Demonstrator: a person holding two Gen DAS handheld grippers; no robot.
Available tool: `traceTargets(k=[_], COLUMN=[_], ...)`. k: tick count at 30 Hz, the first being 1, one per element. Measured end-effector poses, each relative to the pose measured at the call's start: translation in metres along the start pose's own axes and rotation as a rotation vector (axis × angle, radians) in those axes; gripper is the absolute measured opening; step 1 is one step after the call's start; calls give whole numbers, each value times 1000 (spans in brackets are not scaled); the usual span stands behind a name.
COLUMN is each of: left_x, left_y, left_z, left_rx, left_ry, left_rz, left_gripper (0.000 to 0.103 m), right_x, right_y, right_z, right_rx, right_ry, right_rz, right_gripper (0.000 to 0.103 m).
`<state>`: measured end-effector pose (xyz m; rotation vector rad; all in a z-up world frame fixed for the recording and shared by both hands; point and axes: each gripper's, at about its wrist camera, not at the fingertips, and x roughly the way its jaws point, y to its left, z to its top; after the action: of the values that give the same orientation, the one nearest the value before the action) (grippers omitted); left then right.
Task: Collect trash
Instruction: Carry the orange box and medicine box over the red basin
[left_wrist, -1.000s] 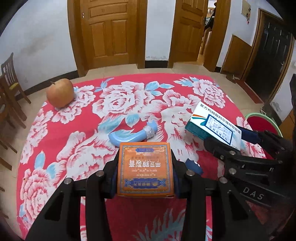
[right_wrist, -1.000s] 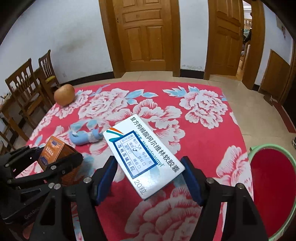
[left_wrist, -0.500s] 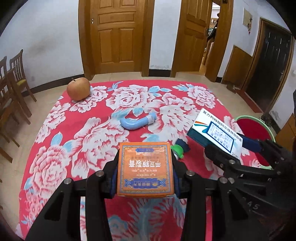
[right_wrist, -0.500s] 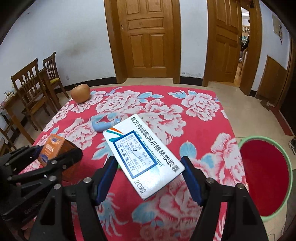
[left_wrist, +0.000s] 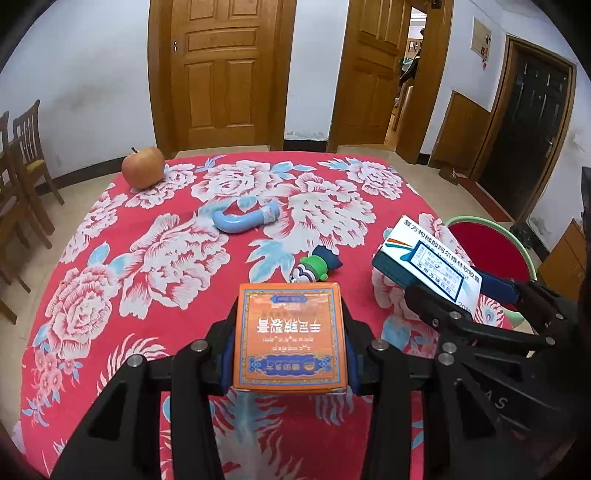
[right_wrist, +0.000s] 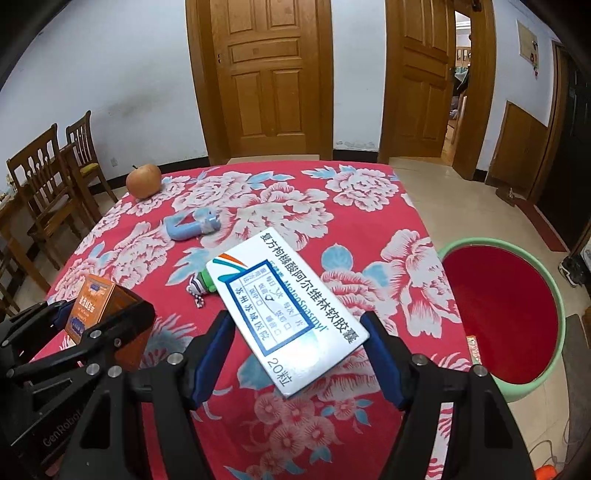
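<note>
The flat white-and-teal cardboard medicine box (right_wrist: 286, 317) carries a line of large black Chinese characters along one long edge, reading 复方枸橼酸阿尔维林软胶囊. Beside it runs pale Latin lettering that looks like "MeteoSpasmyl". A blue-framed pharmacy sticker on the same face bears small Chinese print, and "20粒" stands at the near corner. The square orange cardboard box (left_wrist: 290, 338) shows gold Chinese characters upside down, too blurred to read. The black arm of the left gripper (right_wrist: 61, 428) is marked "GenRobot". The right gripper's black body (left_wrist: 496, 400) shows the letters "AS".
</note>
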<state>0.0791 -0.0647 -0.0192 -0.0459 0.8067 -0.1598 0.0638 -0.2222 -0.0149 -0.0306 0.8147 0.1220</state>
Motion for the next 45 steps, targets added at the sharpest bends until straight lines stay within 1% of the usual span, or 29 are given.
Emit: traceTargets(k=[8,14,20,27,30,35,40,45], left_x=[5,11,18,27,29,34,41,51], left_y=[-2,-28,-73,-140,-166,-197,-219,-238], left_z=[5,14,18,17,17,16,24,36], left_rx=[14,54,131,220,266,303,329,359], left_ry=[13,17,21,40,47,52,64,52], left_rz=[-11,-63,-127,-238,-270,-312,-329,-323], left_gripper=[45,45,45,44,44,45,45,44], right_x=[2,-5,-16,-40,-50,-61,-65,-61], right_y=[-1,-25,-65,-122,-147,-174,-193,-216], right_z=[0,1,-7,-26,-36,-46,-45,-40], right_rx=[6,31,104,203,251,288,285,339], right_ry=[1,-11,-7,-11,-11,-9,-11,-27], right_rz=[6,-29,-85,-203,-241,-283,-324,-318], right_gripper=[72,72,72,72,72,72,72,72])
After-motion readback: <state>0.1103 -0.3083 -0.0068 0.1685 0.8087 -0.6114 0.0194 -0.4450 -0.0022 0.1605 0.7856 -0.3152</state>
